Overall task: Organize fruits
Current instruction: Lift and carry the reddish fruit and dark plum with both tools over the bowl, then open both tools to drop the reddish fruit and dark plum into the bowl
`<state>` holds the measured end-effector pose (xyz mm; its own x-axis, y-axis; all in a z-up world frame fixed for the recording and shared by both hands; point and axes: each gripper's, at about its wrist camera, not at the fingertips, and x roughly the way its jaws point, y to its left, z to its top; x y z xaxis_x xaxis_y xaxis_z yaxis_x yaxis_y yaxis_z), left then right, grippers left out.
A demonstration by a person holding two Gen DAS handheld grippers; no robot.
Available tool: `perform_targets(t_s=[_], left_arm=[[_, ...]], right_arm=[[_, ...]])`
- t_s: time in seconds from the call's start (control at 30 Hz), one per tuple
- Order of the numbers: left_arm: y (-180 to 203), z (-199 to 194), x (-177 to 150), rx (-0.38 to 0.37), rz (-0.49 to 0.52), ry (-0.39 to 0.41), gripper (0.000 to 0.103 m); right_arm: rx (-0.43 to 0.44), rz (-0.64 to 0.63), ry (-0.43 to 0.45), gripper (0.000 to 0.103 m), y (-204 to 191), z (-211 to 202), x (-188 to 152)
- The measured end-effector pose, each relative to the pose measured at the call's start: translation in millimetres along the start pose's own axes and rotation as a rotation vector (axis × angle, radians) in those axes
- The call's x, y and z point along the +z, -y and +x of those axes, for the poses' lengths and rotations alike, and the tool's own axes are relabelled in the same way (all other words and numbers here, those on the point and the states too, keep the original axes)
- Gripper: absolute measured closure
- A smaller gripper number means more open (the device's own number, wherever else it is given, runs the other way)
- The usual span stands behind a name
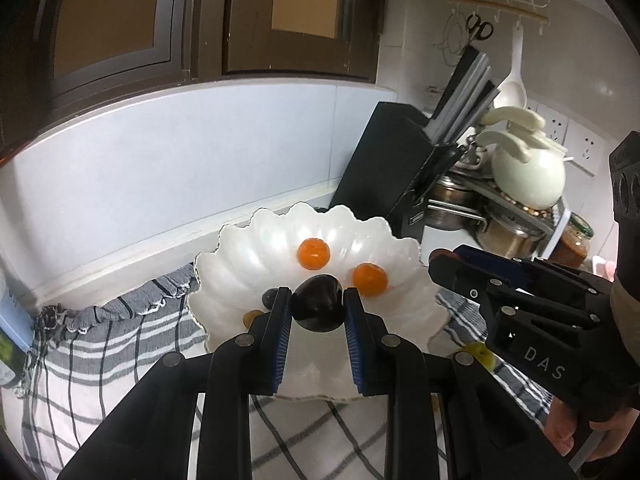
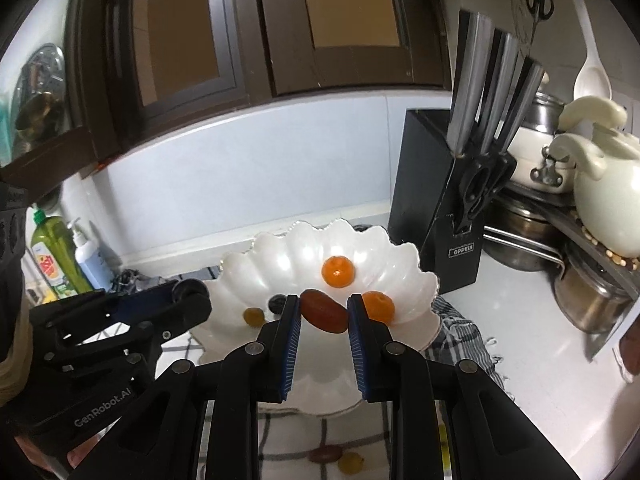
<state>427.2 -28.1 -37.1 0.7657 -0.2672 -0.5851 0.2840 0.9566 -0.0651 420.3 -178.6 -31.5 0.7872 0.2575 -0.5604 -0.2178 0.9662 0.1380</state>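
Claws point(image 1: 317, 300) point(image 2: 324, 313) narrow — each pinching fruit.

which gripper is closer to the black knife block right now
Right. The right gripper holds a reddish-brown fruit over the white bowl on the knife block's side; the left gripper, holding a dark plum, sits farther away.
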Motion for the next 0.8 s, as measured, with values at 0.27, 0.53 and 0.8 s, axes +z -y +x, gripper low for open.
perform_targets(t_s=[0.27, 0.53, 0.8], left_arm=[[-6, 36, 6, 0.013, -0.004, -0.066, 0.077], [-8, 71, 5, 0.033, 0.013, -0.134, 0.077], [-12, 103, -1, 0.026, -0.005, -0.219, 0.076]], right_arm=[[-0.007, 0.009, -0.082, 0.078, 8, 37, 1], [-0.023, 0.014, -0.174, 0.078, 17, 74, -7], [-0.033, 0.025, -0.243, 0.078, 28, 100, -12]])
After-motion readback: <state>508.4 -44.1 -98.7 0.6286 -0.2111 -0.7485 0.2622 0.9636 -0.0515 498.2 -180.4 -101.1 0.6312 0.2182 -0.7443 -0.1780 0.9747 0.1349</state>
